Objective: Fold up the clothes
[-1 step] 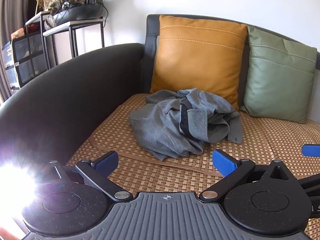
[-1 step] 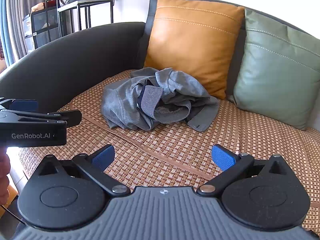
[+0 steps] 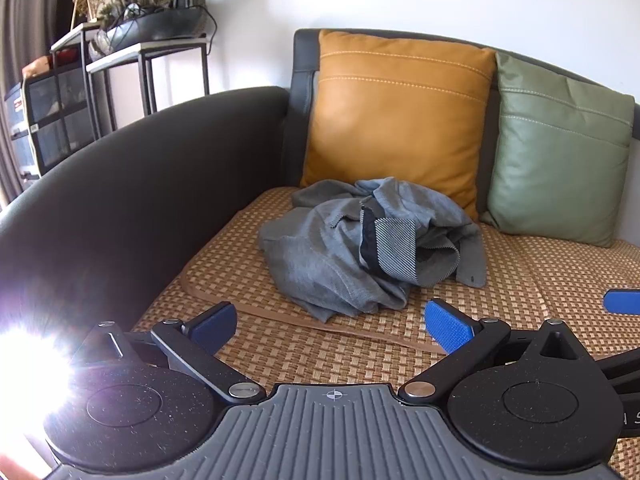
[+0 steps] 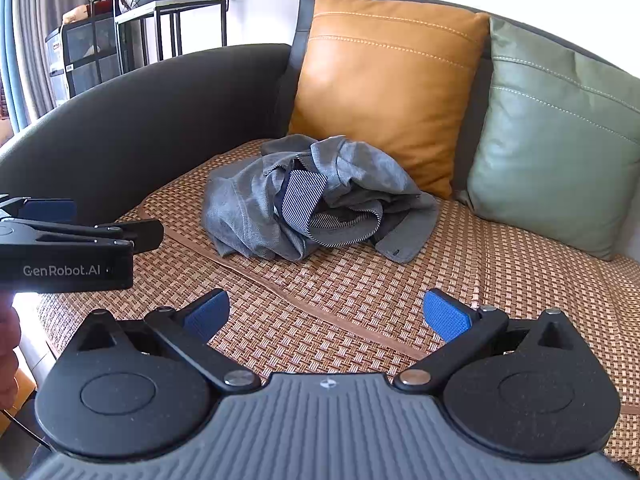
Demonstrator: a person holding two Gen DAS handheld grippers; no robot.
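Note:
A crumpled grey garment (image 3: 360,248) with a striped inner lining lies in a heap on the woven sofa mat (image 3: 520,280), in front of the orange cushion. It also shows in the right wrist view (image 4: 312,200). My left gripper (image 3: 330,322) is open and empty, short of the garment's near edge. My right gripper (image 4: 326,314) is open and empty, further back from the garment. The left gripper's body (image 4: 68,240) shows at the left of the right wrist view. A blue pad of the right gripper (image 3: 622,301) shows at the right edge of the left wrist view.
An orange cushion (image 3: 396,112) and a green cushion (image 3: 560,152) lean on the sofa back. The dark curved armrest (image 3: 140,184) bounds the left side. Metal shelves (image 3: 120,72) with a planter stand behind it. Glare (image 3: 24,380) whitens the lower left.

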